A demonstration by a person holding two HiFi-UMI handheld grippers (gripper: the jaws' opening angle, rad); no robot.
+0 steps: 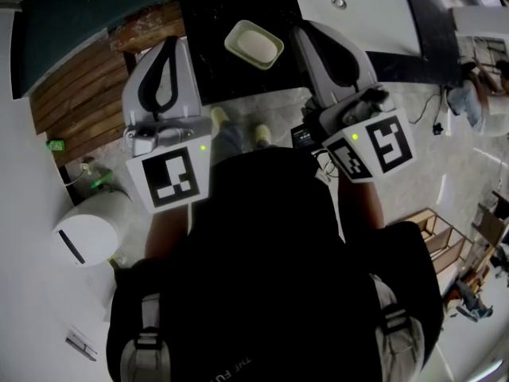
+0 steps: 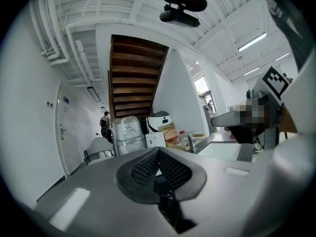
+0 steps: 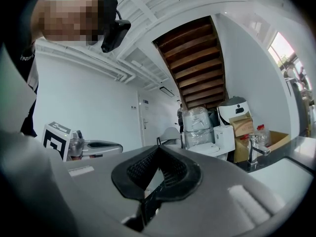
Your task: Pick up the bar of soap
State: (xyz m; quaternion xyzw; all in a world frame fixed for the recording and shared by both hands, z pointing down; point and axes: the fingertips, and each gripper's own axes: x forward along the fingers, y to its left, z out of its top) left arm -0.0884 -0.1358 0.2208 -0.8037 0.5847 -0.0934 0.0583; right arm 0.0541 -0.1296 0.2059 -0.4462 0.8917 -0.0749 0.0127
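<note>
My left gripper [image 1: 169, 46] sits at the upper left of the head view, jaws pressed together with nothing between them. To its right, at upper centre, the bar of soap [image 1: 256, 44] lies in a dish [image 1: 231, 41] on the black counter [image 1: 203, 22], its long axis slanting from upper left to lower right. Further right, my right gripper [image 1: 312, 34] is also pinched closed and empty. It is just beside the dish, so I judge it the nearer. Its jaws must part first.
</note>
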